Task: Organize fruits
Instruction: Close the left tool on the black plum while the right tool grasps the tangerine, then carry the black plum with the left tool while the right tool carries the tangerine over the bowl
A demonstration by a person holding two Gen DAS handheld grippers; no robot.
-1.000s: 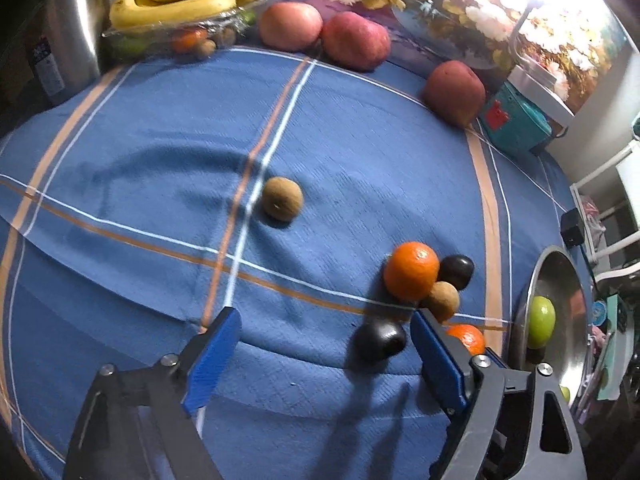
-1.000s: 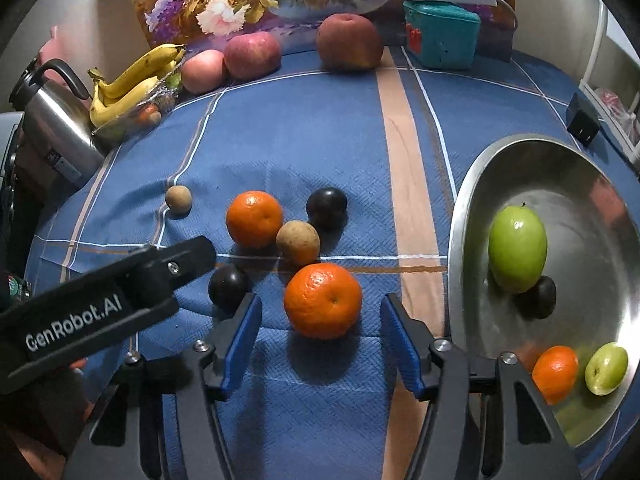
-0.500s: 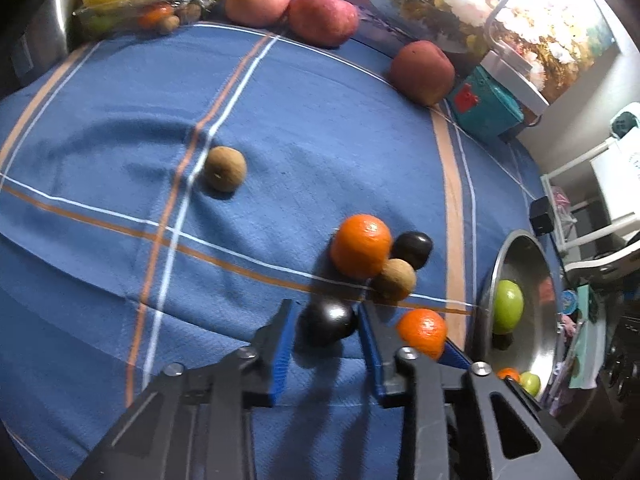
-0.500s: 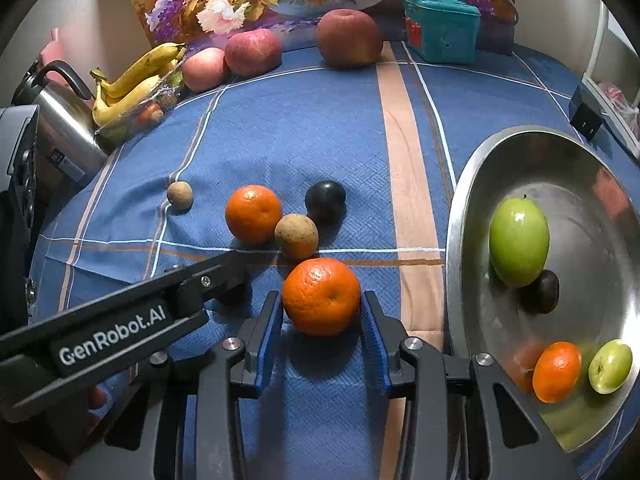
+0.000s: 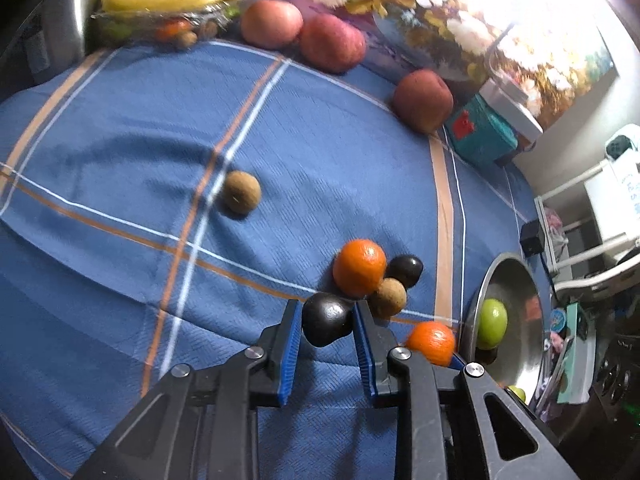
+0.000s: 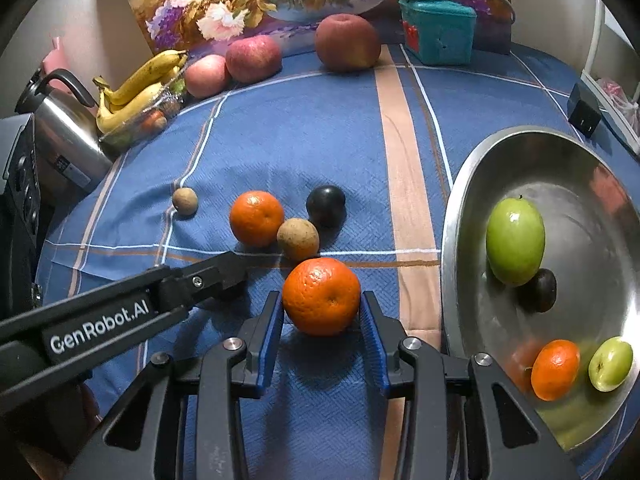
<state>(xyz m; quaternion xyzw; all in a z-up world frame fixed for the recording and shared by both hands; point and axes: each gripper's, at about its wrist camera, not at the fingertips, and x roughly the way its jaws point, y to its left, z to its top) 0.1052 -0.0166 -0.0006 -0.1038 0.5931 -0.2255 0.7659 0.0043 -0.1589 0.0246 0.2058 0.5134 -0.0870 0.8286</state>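
Observation:
My left gripper [image 5: 326,320] is shut on a dark plum [image 5: 326,319] and holds it just above the blue cloth. My right gripper [image 6: 321,312] is shut on an orange [image 6: 321,296], which also shows in the left wrist view [image 5: 432,342]. Beside them lie another orange [image 6: 256,218], a brown round fruit [image 6: 298,239], a second dark plum [image 6: 326,205] and a small brown fruit [image 6: 185,201]. The steel bowl [image 6: 452,216] at the right holds a green apple [image 6: 515,240], a dark plum, a small orange and a small green fruit.
Three red apples [image 6: 347,42] and a tray of bananas [image 6: 140,92] stand along the back by a flower painting. A teal box [image 6: 438,32] is at the back right, a steel kettle [image 6: 64,136] at the left. A black adapter [image 6: 584,110] lies beyond the bowl.
Both grippers went from wide open to shut: the left closed on the dark plum and lifted it slightly, the right closed on the near orange.

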